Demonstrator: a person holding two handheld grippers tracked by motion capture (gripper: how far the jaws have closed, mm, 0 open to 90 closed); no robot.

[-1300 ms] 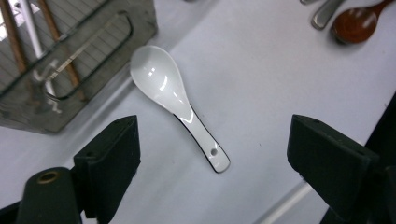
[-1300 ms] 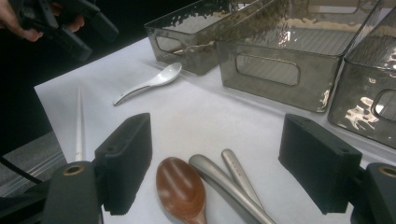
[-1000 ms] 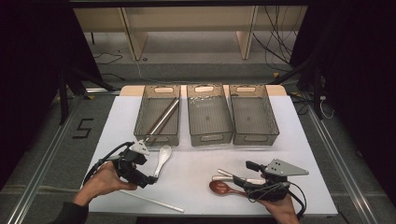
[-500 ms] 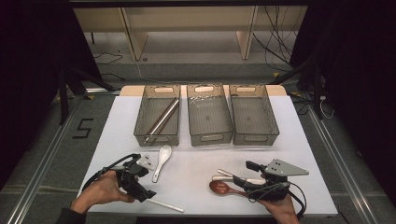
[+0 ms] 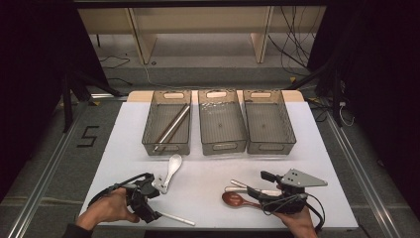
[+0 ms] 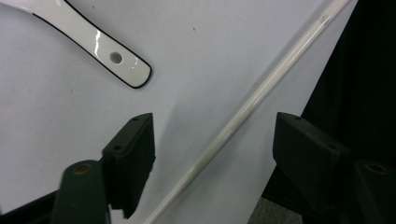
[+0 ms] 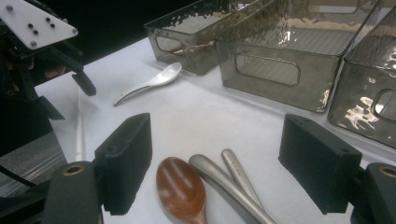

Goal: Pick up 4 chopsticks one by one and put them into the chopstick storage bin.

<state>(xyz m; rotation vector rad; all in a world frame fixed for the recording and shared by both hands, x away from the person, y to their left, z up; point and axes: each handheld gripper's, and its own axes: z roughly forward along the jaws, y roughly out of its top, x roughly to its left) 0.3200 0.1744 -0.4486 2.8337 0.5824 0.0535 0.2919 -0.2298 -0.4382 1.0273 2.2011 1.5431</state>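
While the left gripper (image 5: pixel 153 210) straddles the white chopstick (image 6: pixel 243 109), its jaws have just been closing, though the pads stand clear of it. That chopstick lies flat at the table's (image 5: pixel 208 183) near edge (just beside the white spoon (image 5: pixel 171 168)), its long axis running roughly along that edge. Across the table, the right gripper (image 7: pixel 217 161) hangs open above the brown spoon (image 7: pixel 181 189).
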